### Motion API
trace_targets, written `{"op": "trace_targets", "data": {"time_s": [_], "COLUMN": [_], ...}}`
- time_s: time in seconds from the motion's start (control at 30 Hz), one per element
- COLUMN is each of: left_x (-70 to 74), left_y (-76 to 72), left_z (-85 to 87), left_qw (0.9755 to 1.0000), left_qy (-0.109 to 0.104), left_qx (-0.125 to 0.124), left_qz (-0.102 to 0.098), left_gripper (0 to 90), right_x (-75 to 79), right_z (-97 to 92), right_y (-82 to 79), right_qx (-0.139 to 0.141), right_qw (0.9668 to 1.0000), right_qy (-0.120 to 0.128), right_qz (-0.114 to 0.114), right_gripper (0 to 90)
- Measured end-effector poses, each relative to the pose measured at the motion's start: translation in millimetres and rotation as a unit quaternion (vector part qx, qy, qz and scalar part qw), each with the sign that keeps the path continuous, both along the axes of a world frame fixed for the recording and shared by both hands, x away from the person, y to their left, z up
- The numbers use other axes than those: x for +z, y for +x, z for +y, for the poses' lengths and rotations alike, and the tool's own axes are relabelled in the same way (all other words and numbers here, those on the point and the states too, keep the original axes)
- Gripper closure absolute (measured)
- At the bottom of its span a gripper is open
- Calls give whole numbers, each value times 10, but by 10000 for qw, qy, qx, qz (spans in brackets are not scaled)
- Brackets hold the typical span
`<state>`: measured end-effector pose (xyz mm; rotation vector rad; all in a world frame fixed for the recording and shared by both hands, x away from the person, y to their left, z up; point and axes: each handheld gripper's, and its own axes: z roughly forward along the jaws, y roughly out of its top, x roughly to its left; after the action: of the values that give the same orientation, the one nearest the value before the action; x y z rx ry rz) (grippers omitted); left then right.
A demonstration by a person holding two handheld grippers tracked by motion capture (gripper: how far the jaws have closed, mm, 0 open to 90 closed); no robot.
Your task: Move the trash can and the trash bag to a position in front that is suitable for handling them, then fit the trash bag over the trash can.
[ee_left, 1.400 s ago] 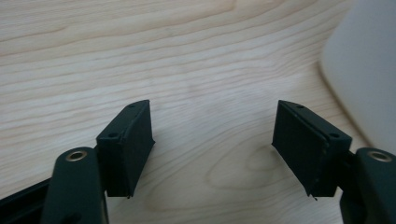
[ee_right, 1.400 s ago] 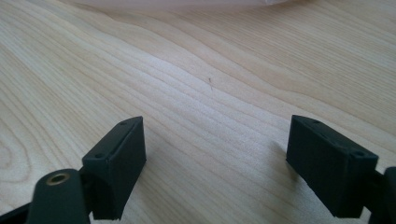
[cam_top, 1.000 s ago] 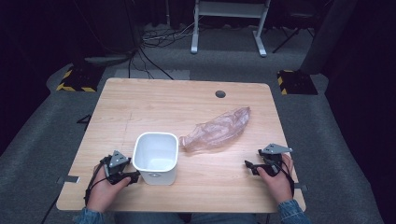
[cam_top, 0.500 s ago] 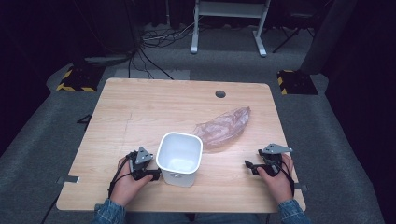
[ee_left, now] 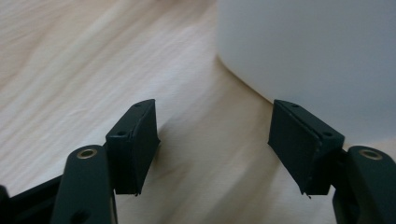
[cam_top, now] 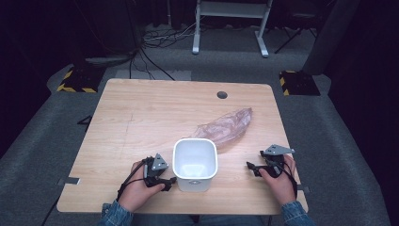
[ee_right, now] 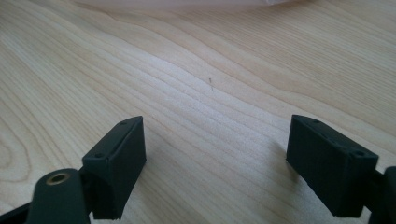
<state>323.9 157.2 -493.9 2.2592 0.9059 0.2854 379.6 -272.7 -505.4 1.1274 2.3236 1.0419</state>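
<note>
A white plastic bin (cam_top: 194,182) stands upright near the table's front edge, its inside bare. My left gripper (cam_top: 169,181) lies low on the table right at the bin's left side. In the left gripper view its jaws (ee_left: 212,144) are open with only bare wood between them, and the bin's wall (ee_left: 317,51) rises just beyond the right jaw; the jaws have just been closing a little. A crumpled clear plastic bag (cam_top: 226,126) lies behind the bin, partly hidden by its rim. My right gripper (cam_top: 251,168) rests open on the wood (ee_right: 215,163), right of the bin.
The wooden table (cam_top: 141,117) has a round cable hole (cam_top: 222,94) near its far edge. Its left and far parts are bare wood. On the dark floor beyond are cables, a white stand (cam_top: 230,28) and two yellow-striped blocks (cam_top: 75,80).
The left hand and gripper have moved right along the front edge, and the white bin has slid right with them, now covering the near end of the bag. The right gripper has stayed put.
</note>
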Motion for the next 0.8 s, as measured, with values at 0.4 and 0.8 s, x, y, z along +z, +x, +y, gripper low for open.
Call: {"op": "trace_targets", "data": {"time_s": [0.4, 0.8], "left_x": [83, 32], "left_y": [15, -46], "left_z": [402, 774], "left_qw": [9968, 9907], "left_qy": [-118, -265], "left_qx": [744, 1306], "left_qz": [-273, -282], "left_gripper": [284, 281], "right_x": [215, 490], "right_z": [194, 702], "right_y": [185, 618], "right_qx": [952, 1871], "right_qw": [9950, 9801], "right_qy": [-273, -620], "right_qz": [-108, -234], "right_gripper": [194, 173]}}
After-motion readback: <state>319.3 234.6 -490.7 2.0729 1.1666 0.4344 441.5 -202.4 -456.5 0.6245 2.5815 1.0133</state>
